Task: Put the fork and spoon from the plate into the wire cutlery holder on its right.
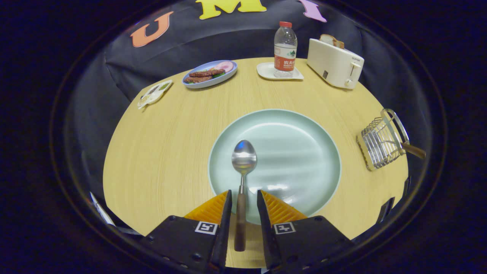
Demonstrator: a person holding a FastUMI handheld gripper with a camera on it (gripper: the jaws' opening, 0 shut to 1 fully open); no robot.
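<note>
A metal spoon (244, 158) with a dark wooden handle lies on the pale green plate (304, 152), bowl pointing away from me. Its handle runs back over the plate's near rim and lies between the two fingers of my gripper (244, 195). The fingers stand open, with a small gap on each side of the handle, and neither presses on it. The wire cutlery holder (380, 142) stands on the table to the right of the plate. A wooden handle (414, 150) sticks out of its top toward the right; the rest of that piece is hidden among the wires.
Along the back of the round wooden table (159, 152) stand a blue plate of food (209, 73), a water bottle (285, 49) on a white saucer and a white toaster (335, 62) with bread. A small packet (154, 93) lies at the far left edge.
</note>
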